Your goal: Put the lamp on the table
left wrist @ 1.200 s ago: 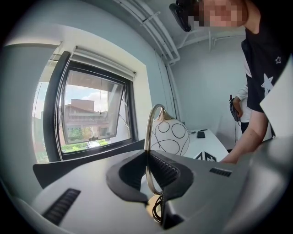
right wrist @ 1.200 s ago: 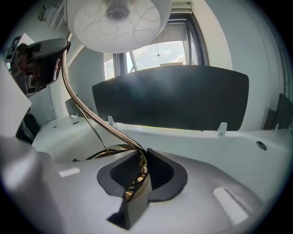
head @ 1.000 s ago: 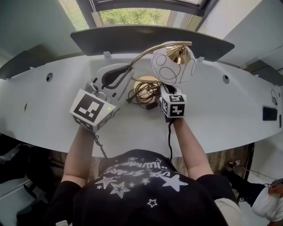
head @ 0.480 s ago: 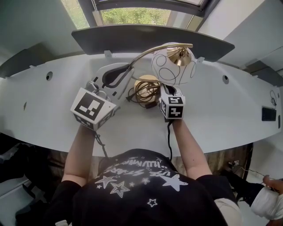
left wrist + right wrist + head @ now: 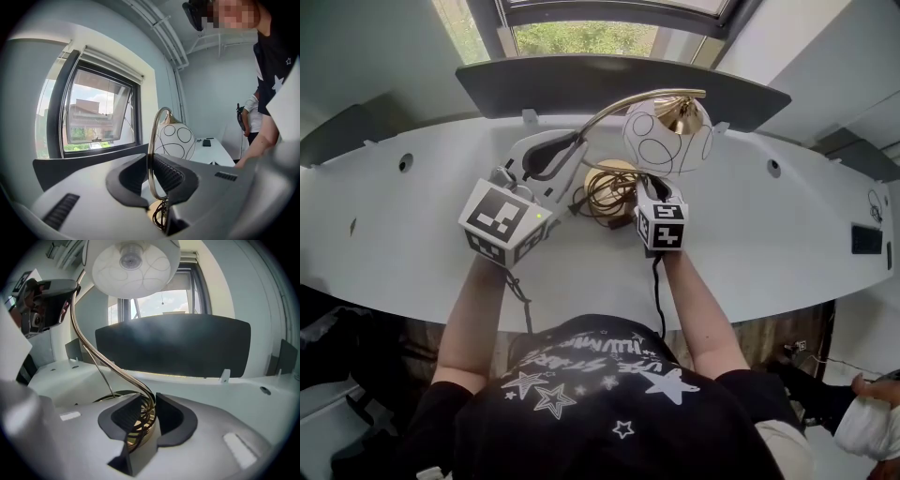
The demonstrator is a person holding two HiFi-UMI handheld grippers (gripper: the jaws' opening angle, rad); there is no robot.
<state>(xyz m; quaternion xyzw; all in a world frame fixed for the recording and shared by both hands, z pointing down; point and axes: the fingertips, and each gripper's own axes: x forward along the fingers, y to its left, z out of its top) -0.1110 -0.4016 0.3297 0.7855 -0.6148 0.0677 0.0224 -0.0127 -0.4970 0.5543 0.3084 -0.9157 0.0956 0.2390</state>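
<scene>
The lamp stands on the white table, its round brass base under a coil of dark cord. Its white globe shade with black rings hangs from an arched brass stem. My left gripper is shut on the stem partway up the arch, the shade beyond it. My right gripper is low at the base. Its jaws are opening, with the foot of the stem still between the pads and the shade overhead.
A dark curved panel lines the table's back edge below the window. A small black device lies at the far right. Cable holes sit on both sides. Another person is at the lower right.
My left gripper has shifted a little right and toward the lamp, still holding the stem. The lamp and my right gripper have barely moved.
</scene>
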